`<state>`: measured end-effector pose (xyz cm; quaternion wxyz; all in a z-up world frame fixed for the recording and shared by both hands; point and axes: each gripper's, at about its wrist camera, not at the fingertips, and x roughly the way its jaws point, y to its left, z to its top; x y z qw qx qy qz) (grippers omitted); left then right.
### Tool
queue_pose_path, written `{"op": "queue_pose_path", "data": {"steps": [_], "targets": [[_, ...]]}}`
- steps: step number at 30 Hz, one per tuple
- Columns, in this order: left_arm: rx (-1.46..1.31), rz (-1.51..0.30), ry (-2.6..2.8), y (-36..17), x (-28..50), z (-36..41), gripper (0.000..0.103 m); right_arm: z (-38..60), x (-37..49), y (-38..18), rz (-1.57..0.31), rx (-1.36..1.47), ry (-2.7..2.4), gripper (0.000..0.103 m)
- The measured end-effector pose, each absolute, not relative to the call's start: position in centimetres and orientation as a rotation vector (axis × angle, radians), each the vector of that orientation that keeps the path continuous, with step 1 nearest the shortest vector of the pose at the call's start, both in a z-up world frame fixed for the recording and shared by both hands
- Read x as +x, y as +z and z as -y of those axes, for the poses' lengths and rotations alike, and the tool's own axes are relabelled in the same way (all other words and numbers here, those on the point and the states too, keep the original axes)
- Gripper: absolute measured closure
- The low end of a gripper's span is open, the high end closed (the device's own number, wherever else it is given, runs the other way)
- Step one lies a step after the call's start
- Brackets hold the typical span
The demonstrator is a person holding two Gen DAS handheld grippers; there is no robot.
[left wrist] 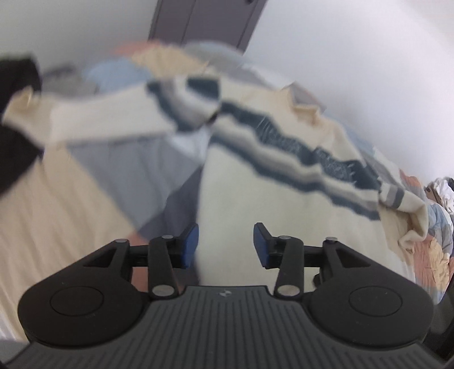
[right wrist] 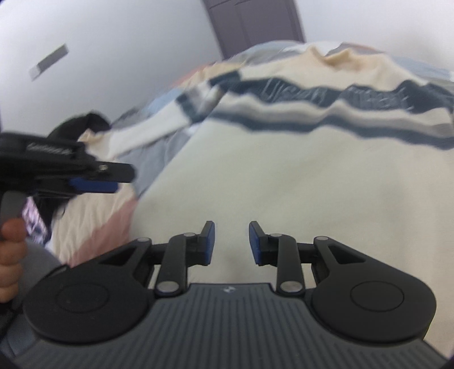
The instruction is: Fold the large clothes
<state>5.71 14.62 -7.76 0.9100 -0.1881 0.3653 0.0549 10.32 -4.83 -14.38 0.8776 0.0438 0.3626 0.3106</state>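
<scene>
A large cream sweater with navy and grey stripes across the chest lies flat on the bed, collar at the far end. One sleeve stretches out to the left, and the other sleeve is bunched at the right. My left gripper hovers open over the sweater's lower left edge with nothing between its pads. My right gripper is open above the sweater body, also holding nothing. In the right wrist view, one blue-padded left finger shows at the left, held by a hand.
The bed carries a patchwork cover of beige, grey and pink panels. A black garment lies at the far left beyond the sleeve cuff. White walls and a dark door stand behind the bed. Crumpled fabric sits at the right edge.
</scene>
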Motion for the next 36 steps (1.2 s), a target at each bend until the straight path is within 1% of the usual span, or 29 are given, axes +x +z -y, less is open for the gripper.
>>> {"op": "queue_pose_path", "data": {"steps": [4, 8, 11, 15, 21, 24, 26, 29, 30, 31, 32, 33, 34, 36], "targets": [[-0.306, -0.68, 0.059, -5.7, 7.6, -12.2, 0.043, 7.9, 12.2, -12.5, -0.694, 0.177, 0.53, 0.073], [-0.285, -0.634, 0.029, -5.3, 10.6, -10.0, 0.035, 10.6, 13.8, -11.9, -0.659, 0.184, 0.414, 0.073], [-0.27, -0.61, 0.024, -6.1, 13.0, -8.8, 0.032, 12.2, 14.6, -12.1, -0.645, 0.186, 0.355, 0.072], [-0.308, -0.616, -0.036, -8.7, 15.4, -8.1, 0.023, 13.0, 15.9, -13.1, -0.67, 0.201, 0.316, 0.072], [-0.323, -0.73, -0.084, -13.6, 17.5, -7.9, 0.022, 11.9, 18.5, -16.0, -0.786, 0.138, 0.231, 0.072], [-0.298, -0.82, -0.078, -15.6, 18.1, -8.0, 0.022, 11.8, 19.9, -17.9, -0.873, 0.155, 0.197, 0.073], [-0.304, -0.871, -0.083, -16.9, 18.5, -8.2, 0.022, 12.1, 20.2, -18.4, -0.891, 0.189, 0.182, 0.073], [-0.283, -0.867, -0.098, -16.9, 18.3, -8.2, 0.022, 13.4, 20.2, -17.3, -0.869, 0.269, 0.162, 0.072], [-0.295, -0.861, -0.102, -16.7, 18.2, -8.3, 0.022, 14.2, 20.2, -16.6, -0.842, 0.285, 0.134, 0.069], [-0.309, -0.857, -0.106, -16.7, 18.1, -8.5, 0.022, 15.0, 20.4, -15.8, -0.817, 0.298, 0.109, 0.059], [-0.32, -0.856, -0.107, -16.6, 18.0, -8.6, 0.022, 16.1, 20.8, -15.1, -0.793, 0.318, 0.091, 0.052], [-0.33, -0.854, -0.106, -16.6, 18.0, -8.7, 0.022, 17.4, 21.6, -14.6, -0.781, 0.343, 0.069, 0.039], [-0.341, -0.852, -0.106, -16.6, 18.0, -8.9, 0.022, 18.8, 22.7, -14.2, -0.782, 0.38, 0.034, 0.033], [-0.368, -0.851, -0.106, -16.6, 18.0, -9.1, 0.022, 21.9, 25.1, -14.0, -0.773, 0.464, -0.012, 0.034]]}}
